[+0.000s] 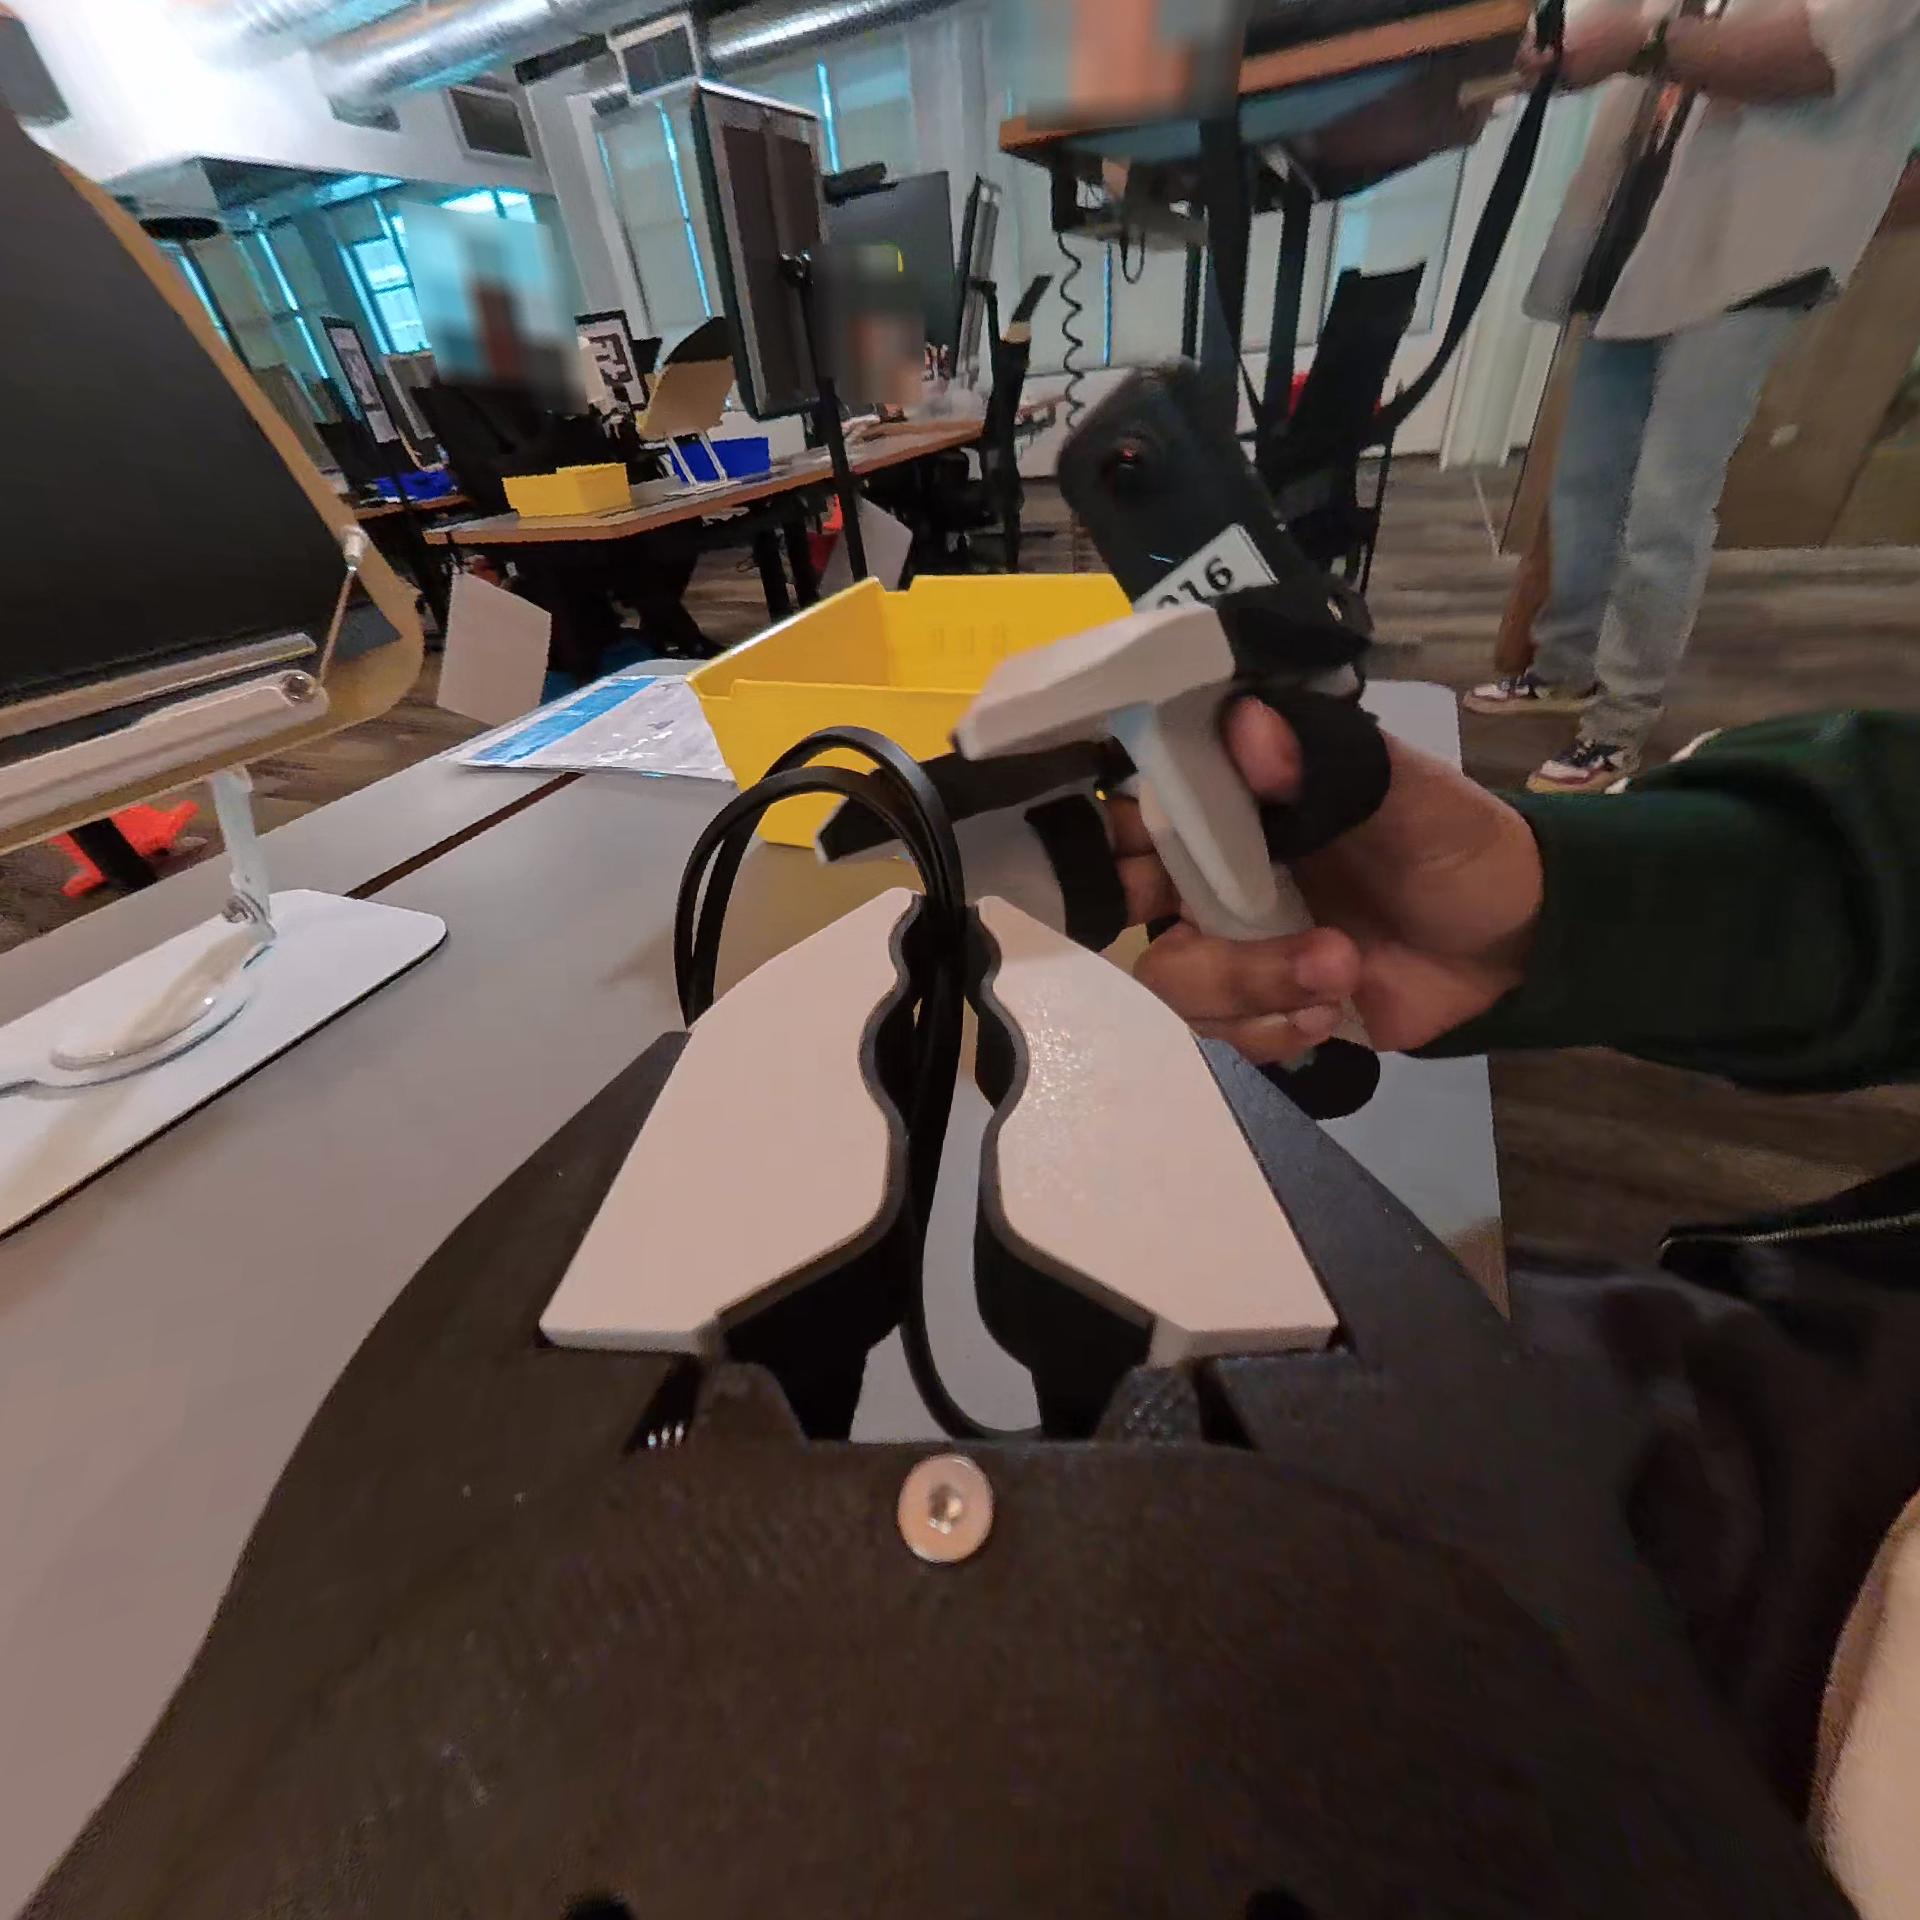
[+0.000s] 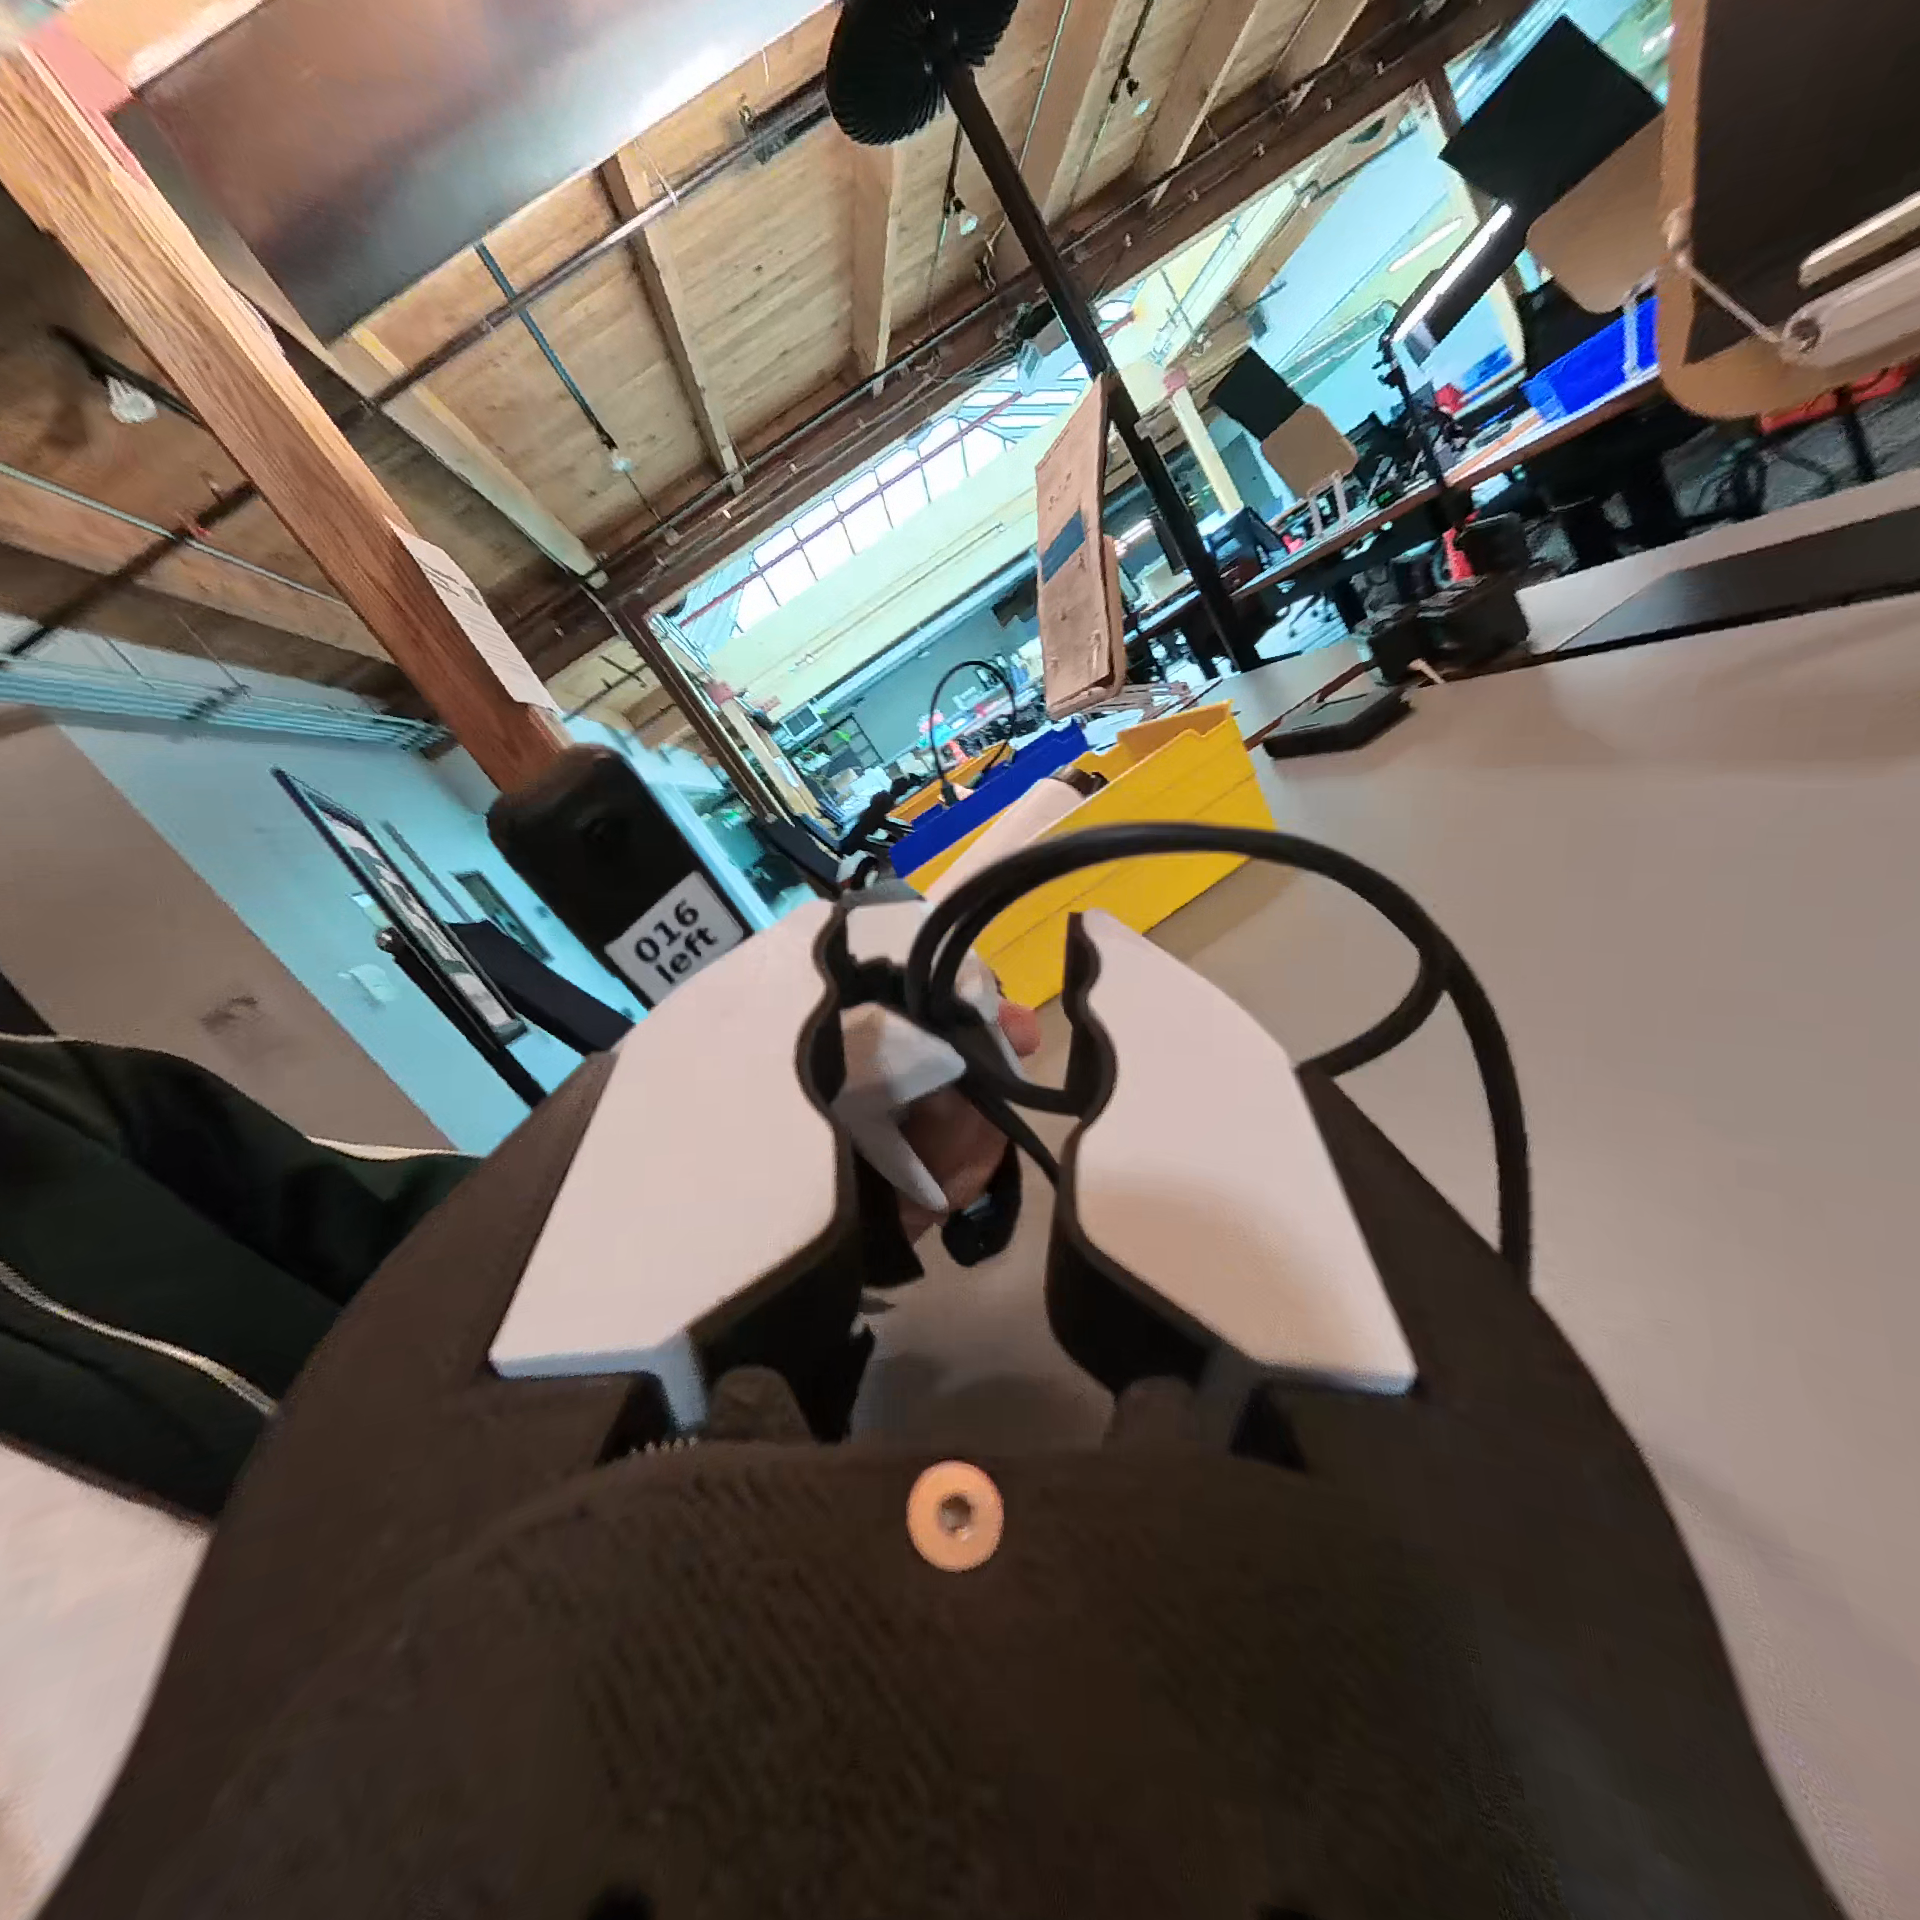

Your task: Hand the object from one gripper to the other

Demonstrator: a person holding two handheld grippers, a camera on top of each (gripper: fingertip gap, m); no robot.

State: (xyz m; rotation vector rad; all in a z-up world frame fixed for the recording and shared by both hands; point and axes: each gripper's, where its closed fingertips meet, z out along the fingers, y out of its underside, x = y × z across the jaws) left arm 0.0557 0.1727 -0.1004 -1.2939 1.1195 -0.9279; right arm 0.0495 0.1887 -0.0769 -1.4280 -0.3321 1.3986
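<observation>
A black cable [image 1: 935, 862] coiled in loops is pinched between the white fingers of my left gripper [image 1: 940, 904], which is shut on it above the grey table [image 1: 312, 1247]. My right gripper [image 1: 899, 795], held in a hand, reaches in from the right with its tips at the top of the loops. In the right wrist view my right gripper [image 2: 956, 935] is open, with the cable [image 2: 1195, 834] passing between its fingers. The left gripper [image 2: 940, 1039] shows there too, just beyond the gap. The cable arcs out to the right over the table [image 2: 1610, 935].
A yellow bin [image 1: 831, 707] [image 2: 1195, 779] stands on the table just behind the grippers, with a blue bin [image 2: 966, 821] beyond it. A dark panel [image 1: 156, 468] on a white-based stand [image 1: 208, 987] is at the left. Papers [image 1: 613, 727] lie beside the bin. A person [image 1: 1683, 416] stands at far right. My two grippers' fingertips are within a few centimetres of each other.
</observation>
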